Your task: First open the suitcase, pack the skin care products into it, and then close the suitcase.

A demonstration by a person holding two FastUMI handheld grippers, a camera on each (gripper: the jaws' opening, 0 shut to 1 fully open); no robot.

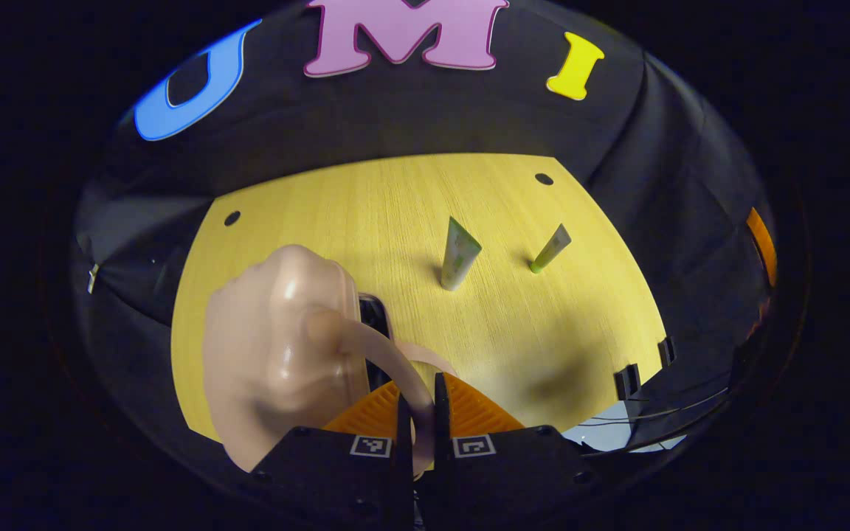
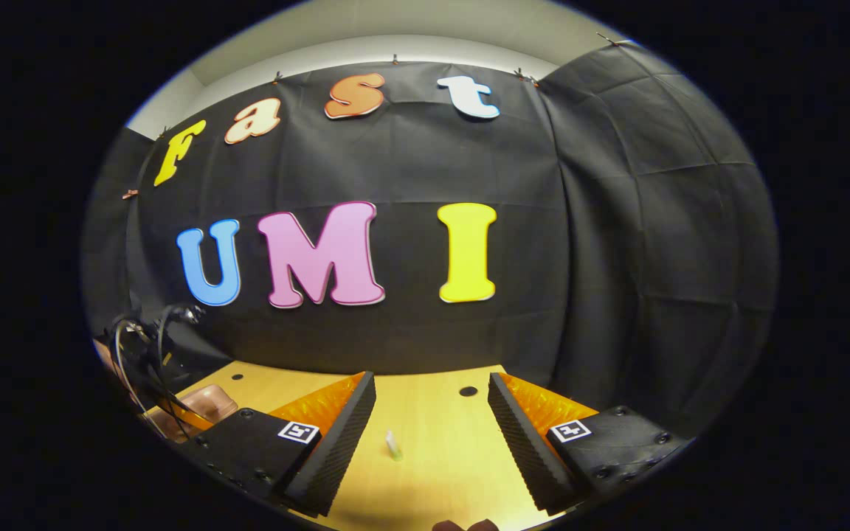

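While the left gripper (image 1: 419, 413) hangs low over the yellow desk (image 1: 366, 199), its fingers are drawn nearly together and pinch a thin pink strap (image 1: 394, 361) that arcs up from the pink suitcase (image 1: 277, 346); the strap's lower end is lost between the fingers. That suitcase is a glossy, rounded shell at the near left of the desk, blurred by closeness and cut off at the bottom by the gripper's body, so whether its lid is open cannot be told. A dark patch beside the strap's root is too murky to name. Farther back two skin care tubes stand apart from each other: a pale tube (image 1: 459, 254) with green marks, cap down, and a thinner one (image 1: 550, 248) leaning, its green cap on the desk. In the right gripper view, the right gripper (image 2: 431, 431) is held higher, its fingers spread wide with nothing between them; a small tube (image 2: 393, 445) shows far below in the gap. At that view's left edge a corner of the suitcase (image 2: 200, 404) peeks out behind dark cables (image 2: 137, 354).
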